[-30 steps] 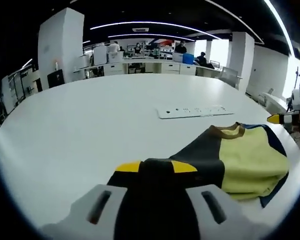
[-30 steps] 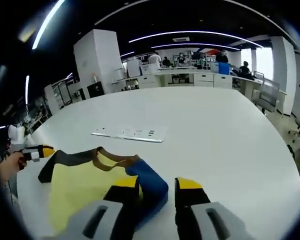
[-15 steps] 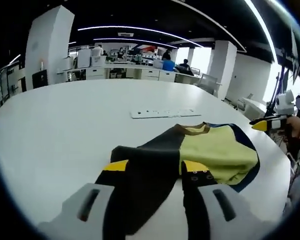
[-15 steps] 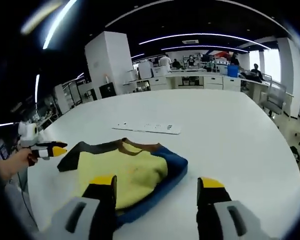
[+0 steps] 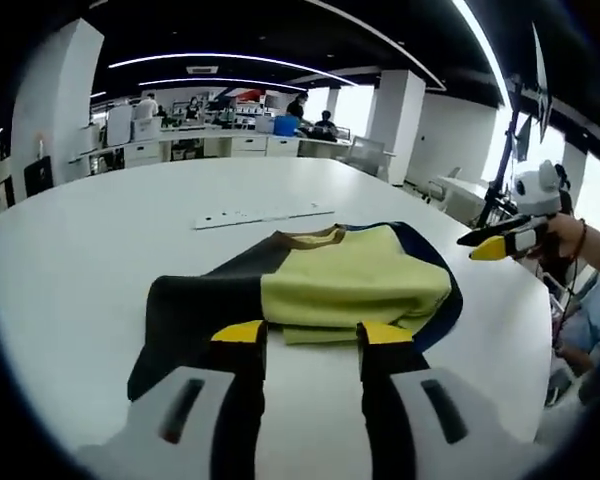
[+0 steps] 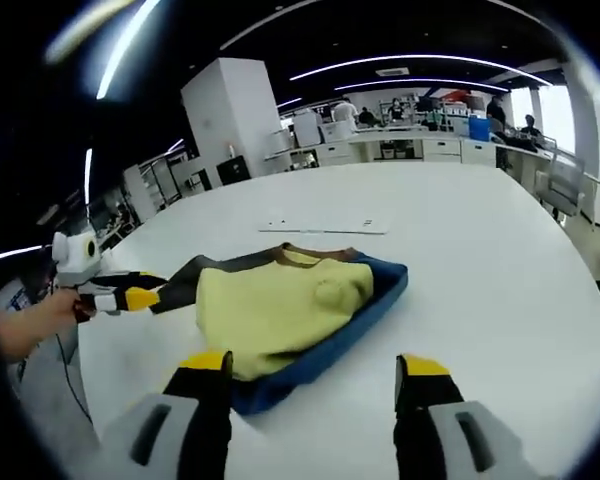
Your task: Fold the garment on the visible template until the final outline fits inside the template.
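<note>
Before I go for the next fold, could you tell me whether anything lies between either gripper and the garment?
Nothing visible does. The left gripper stands open just short of the garment, and the right gripper is open at its blue edge, with only bare table between. The white strip lies beyond the garment.

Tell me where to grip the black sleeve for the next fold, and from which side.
Judging by its pose, grip the black sleeve at its outer free edge, coming in from the left gripper's side. It lies flat, spread past the yellow panel onto bare table, so that edge is exposed and could be pinched low and carried inward.
</note>
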A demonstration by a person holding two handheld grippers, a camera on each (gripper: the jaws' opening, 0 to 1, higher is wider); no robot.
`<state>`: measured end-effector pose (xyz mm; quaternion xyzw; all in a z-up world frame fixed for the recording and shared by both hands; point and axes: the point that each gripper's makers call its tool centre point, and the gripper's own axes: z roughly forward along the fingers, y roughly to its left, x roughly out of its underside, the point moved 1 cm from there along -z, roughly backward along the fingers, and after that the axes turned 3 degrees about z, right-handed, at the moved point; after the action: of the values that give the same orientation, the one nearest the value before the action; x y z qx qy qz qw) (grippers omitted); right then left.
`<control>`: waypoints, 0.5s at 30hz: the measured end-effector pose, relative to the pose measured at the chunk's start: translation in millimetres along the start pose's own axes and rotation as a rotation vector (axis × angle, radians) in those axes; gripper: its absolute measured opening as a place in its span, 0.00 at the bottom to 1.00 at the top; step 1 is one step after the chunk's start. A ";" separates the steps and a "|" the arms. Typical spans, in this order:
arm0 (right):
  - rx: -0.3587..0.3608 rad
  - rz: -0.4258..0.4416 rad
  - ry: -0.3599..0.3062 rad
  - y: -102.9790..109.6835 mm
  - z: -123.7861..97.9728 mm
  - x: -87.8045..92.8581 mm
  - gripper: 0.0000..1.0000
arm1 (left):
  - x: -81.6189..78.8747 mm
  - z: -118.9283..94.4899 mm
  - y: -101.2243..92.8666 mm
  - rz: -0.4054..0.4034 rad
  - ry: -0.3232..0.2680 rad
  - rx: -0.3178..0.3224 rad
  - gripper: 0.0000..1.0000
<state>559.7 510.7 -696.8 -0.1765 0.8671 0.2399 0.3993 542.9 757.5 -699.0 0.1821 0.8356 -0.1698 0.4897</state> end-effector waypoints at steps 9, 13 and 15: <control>-0.035 0.011 0.013 15.6 1.2 18.9 0.60 | 13.1 16.5 -46.7 0.059 0.046 0.110 0.29; -0.035 0.003 0.008 21.7 4.5 26.8 0.54 | 18.0 27.5 -63.2 0.083 0.070 0.141 0.25; -0.032 -0.011 0.012 24.2 6.1 31.6 0.52 | 21.5 32.9 -70.2 0.103 0.090 0.157 0.24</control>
<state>531.9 530.4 -718.1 -0.1891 0.8644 0.2507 0.3926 525.0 683.7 -725.7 0.2701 0.8303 -0.2012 0.4440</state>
